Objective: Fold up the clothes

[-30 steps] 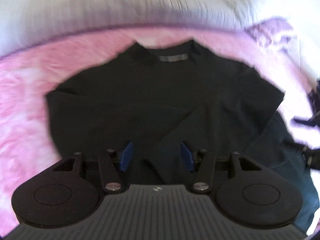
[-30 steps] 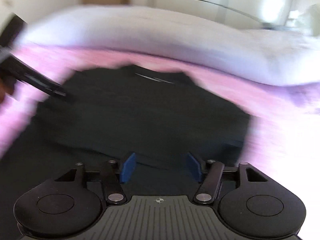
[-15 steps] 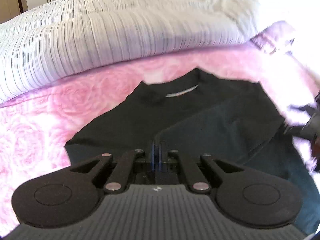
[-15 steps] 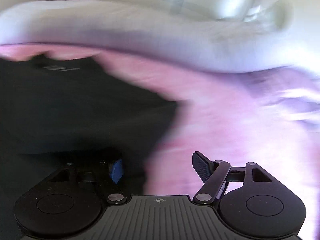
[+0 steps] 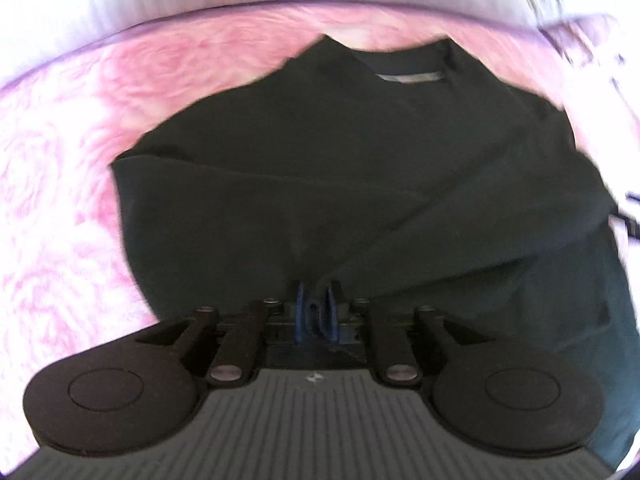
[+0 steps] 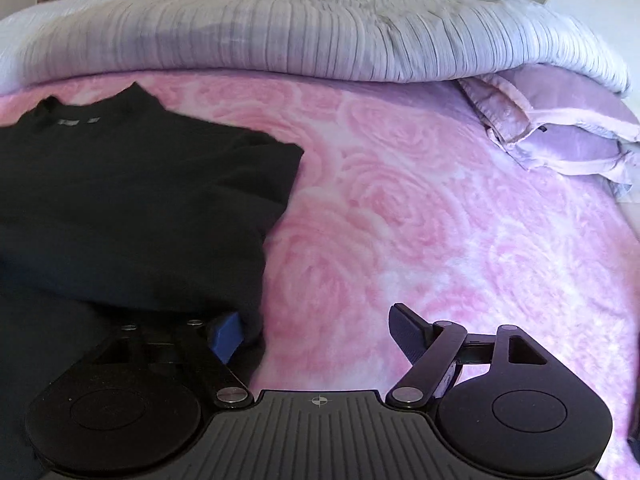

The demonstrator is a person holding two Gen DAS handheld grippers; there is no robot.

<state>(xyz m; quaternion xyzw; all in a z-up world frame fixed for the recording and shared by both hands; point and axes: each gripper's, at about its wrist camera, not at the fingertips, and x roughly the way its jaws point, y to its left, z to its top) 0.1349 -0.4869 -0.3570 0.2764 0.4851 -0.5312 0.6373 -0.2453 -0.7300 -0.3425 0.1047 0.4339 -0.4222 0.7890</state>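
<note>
A black T-shirt point(image 5: 360, 168) lies on the pink rose-patterned bedspread point(image 5: 60, 200), collar away from me, with its sides folded in. My left gripper point(image 5: 316, 314) is shut on a bunch of the shirt's fabric near its lower middle. In the right wrist view the shirt point(image 6: 132, 208) lies at the left. My right gripper point(image 6: 316, 330) is open wide at the shirt's right edge; its left finger point(image 6: 226, 334) touches or sits under the fabric edge, and its right finger point(image 6: 406, 332) is over bare bedspread.
A striped grey-white duvet point(image 6: 320, 28) is heaped along the far side of the bed. A lilac pillow point(image 6: 560, 136) lies at the far right. Pink bedspread point(image 6: 440, 220) stretches to the right of the shirt.
My left gripper shut on the shirt fabric and has pulled in closer over the shirt. My right gripper slid to the shirt's right edge and opened wide.
</note>
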